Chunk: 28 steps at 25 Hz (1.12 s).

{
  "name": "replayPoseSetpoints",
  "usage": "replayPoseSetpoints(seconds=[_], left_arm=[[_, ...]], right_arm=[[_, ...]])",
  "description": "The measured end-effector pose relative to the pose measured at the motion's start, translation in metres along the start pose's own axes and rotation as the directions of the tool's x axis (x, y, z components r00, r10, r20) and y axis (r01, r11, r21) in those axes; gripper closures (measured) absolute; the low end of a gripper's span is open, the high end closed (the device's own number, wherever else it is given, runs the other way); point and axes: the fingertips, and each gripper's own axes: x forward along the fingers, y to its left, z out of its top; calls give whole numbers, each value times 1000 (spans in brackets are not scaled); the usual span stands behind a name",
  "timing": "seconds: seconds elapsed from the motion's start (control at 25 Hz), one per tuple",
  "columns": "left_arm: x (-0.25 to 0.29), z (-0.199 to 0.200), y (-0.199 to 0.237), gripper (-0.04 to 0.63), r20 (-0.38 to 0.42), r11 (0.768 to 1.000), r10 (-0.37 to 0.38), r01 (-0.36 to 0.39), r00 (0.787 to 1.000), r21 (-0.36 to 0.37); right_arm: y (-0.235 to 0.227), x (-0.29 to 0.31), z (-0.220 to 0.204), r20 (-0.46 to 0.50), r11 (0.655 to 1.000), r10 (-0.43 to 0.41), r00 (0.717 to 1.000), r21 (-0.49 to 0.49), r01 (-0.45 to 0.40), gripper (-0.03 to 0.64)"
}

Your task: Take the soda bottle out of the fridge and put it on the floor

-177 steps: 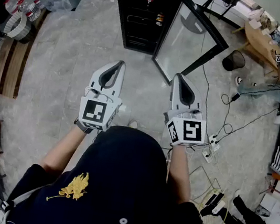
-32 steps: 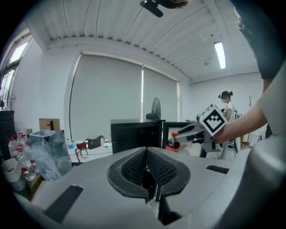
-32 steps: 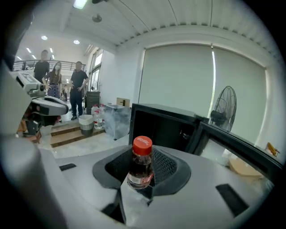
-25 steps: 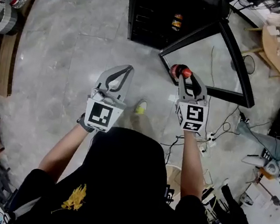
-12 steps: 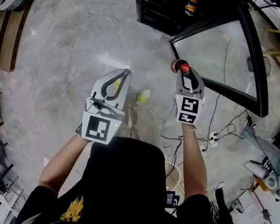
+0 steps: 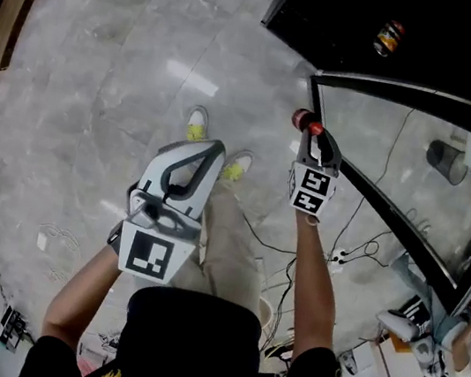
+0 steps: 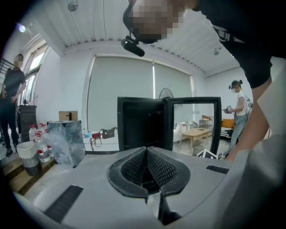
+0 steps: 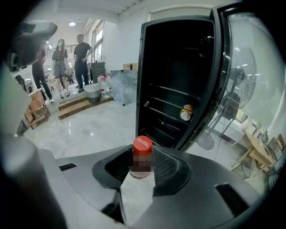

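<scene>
My right gripper [image 6: 310,129] is shut on the neck of the soda bottle [image 6: 303,119], just under its red cap [image 8: 142,145]. The bottle's body is hidden below the jaws. It hangs over the grey floor, in front of the black fridge [image 8: 175,89], beside the open glass door [image 6: 422,143]. My right gripper [image 8: 142,166] points at the fridge's dark shelves. My left gripper [image 6: 214,147] is shut with nothing in it, held near the person's body. Its meshed pads meet [image 7: 146,154], and it faces the fridge [image 7: 142,124] from farther back.
One can [image 6: 388,37] lies on a fridge shelf. Cables and a power strip [image 6: 337,261] trail on the floor to the right. The person's yellow shoes [image 6: 236,167] stand below the grippers. Two people [image 8: 67,62], wooden steps and a bin stand far left.
The view has swung, so the fridge and its open door now sit at the upper right, close to the right gripper. The left gripper has dropped back toward the body. The bottle stays gripped.
</scene>
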Motion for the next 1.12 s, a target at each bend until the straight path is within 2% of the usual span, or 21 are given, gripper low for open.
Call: replayPoseSetpoints(seconds=[0.36, 0.56, 0.68, 0.88, 0.96, 1.12], left_arm=[[55, -163, 36, 575, -33, 997, 31, -33, 999, -64], [69, -242, 46, 575, -81, 991, 39, -49, 996, -127], [74, -287, 47, 576, -127, 988, 32, -51, 991, -148], [85, -327, 45, 575, -158, 984, 30, -57, 987, -170], [86, -333, 44, 577, -163, 983, 31, -60, 986, -176], [85, -334, 40, 576, -169, 979, 32, -65, 985, -191]], right_arm=[[55, 194, -156, -182, 999, 22, 983, -30, -28, 499], [74, 283, -247, -306, 999, 17, 952, -21, -24, 499], [85, 323, -287, -359, 1000, 26, 933, 6, -25, 499], [95, 364, -323, -393, 999, 39, 919, 21, -34, 499], [97, 373, -330, -403, 999, 47, 914, 32, -38, 497], [108, 377, -345, -455, 997, 79, 887, 24, -76, 499]])
